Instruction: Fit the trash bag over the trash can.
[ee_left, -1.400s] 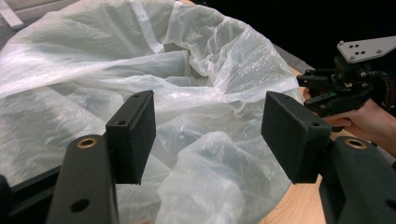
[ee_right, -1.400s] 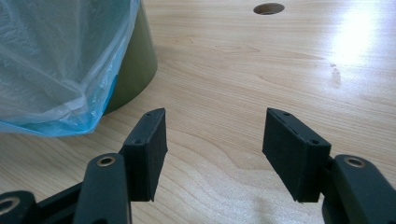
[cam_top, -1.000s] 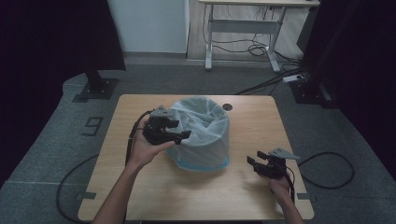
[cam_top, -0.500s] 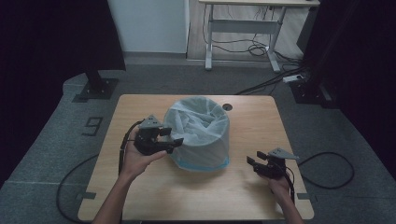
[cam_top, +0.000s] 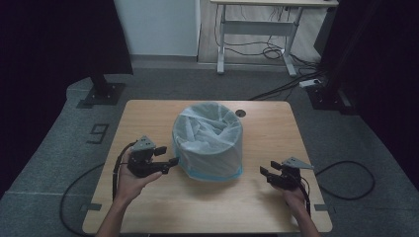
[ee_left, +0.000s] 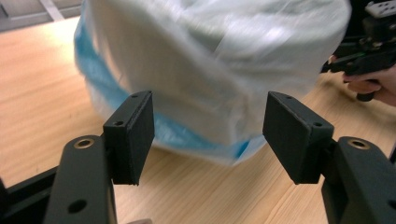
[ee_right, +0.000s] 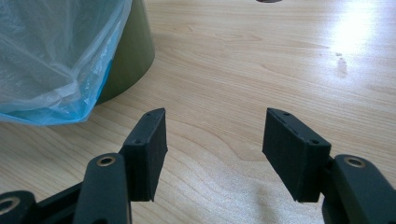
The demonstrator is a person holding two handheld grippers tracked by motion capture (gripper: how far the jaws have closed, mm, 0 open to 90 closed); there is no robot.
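A round bin (cam_top: 207, 143) lined with a pale blue plastic bag stands in the middle of the wooden table (cam_top: 148, 113). The bag (ee_left: 210, 65) hangs over the rim and down the outside; the olive wall of the bin (ee_right: 133, 51) shows below the bag's hem (ee_right: 56, 107). My left gripper (cam_top: 168, 157) hovers low at the bin's left side, jaws open and pointing at the bag, nothing between them. My left gripper (ee_left: 208, 135) frames the bag's lower edge. My right gripper (cam_top: 265, 174) rests open near the table's front right, and my right gripper (ee_right: 212, 149) looks across bare wood.
A small dark hole (cam_top: 240, 113) sits in the tabletop behind the bin. Cables (cam_top: 346, 180) trail off both sides of the table onto the grey floor. A white desk frame (cam_top: 257, 29) stands at the back, a black stand base (cam_top: 101, 94) at far left.
My left gripper has dropped from the bin's upper rim and drawn back left to the bin's lower side. The right gripper has not moved.
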